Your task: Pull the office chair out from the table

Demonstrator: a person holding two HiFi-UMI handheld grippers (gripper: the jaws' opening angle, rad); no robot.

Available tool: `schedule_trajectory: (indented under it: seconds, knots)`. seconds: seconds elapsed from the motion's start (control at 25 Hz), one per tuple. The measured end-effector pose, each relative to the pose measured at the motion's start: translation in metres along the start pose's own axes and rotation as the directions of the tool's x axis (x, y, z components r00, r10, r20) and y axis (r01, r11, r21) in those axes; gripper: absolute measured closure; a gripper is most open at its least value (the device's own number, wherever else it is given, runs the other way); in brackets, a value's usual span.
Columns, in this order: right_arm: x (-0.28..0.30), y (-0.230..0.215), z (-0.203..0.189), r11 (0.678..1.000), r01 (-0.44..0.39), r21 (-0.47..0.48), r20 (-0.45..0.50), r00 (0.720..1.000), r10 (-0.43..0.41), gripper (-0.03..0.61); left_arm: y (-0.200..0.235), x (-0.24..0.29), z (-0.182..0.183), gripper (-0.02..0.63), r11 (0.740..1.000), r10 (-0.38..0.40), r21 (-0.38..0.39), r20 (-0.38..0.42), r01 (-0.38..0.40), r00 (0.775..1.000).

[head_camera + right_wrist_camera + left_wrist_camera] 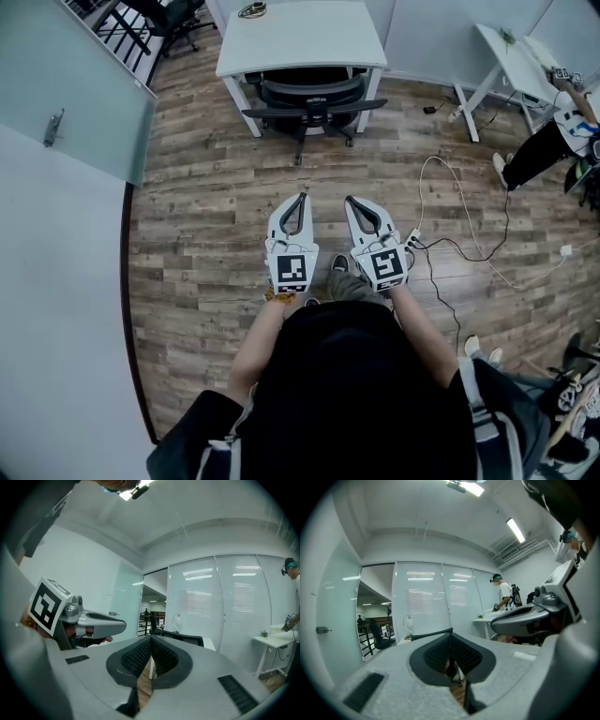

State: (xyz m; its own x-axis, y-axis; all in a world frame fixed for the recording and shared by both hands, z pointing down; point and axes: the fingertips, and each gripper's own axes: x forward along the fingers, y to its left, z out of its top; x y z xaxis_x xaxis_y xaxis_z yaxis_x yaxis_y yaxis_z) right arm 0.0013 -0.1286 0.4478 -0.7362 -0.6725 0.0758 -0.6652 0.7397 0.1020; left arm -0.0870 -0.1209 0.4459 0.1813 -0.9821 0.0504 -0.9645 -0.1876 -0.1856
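Observation:
A black office chair (313,101) is tucked under a white table (302,37) at the top of the head view, its backrest facing me. Both grippers are held side by side over the wood floor, well short of the chair, pointing toward it. My left gripper (302,196) is shut with nothing in it. My right gripper (349,200) is shut and empty too. In the left gripper view the chair's backrest (433,633) shows just above the closed left gripper (451,637). The right gripper view shows the chair's back (185,639) beyond the closed right gripper (151,640).
A white power strip (412,238) and trailing cables (469,234) lie on the floor right of my right gripper. A second white table (511,61) and a person (548,141) are at the far right. A glass wall (70,89) runs along the left.

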Motion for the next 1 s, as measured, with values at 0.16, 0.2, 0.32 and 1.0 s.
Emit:
schedule_trajectory:
  seconds: [0.16, 0.2, 0.32, 1.0]
  knots:
    - [0.022, -0.033, 0.002, 1.0, 0.0, -0.007, 0.0, 1.0, 0.0, 0.572, 0.006, 0.035, 0.005, 0.594, 1.0, 0.002, 0.011, -0.002, -0.002, 1.0]
    - [0.026, -0.041, 0.002, 1.0, -0.002, -0.011, -0.001, 1.0, 0.002, 0.572, 0.007, 0.043, 0.006, 0.594, 1.0, 0.003, 0.014, -0.002, -0.003, 1.0]
    - [0.038, -0.063, -0.003, 0.999, -0.017, -0.031, -0.009, 1.0, 0.017, 0.572, 0.006, 0.067, 0.006, 0.594, 1.0, 0.006, 0.024, 0.0, -0.006, 1.0]
    - [0.104, -0.134, -0.018, 0.977, -0.103, -0.185, -0.051, 0.994, 0.095, 0.572, 0.033, 0.144, -0.013, 0.593, 0.993, 0.004, 0.122, -0.034, 0.0, 0.999]
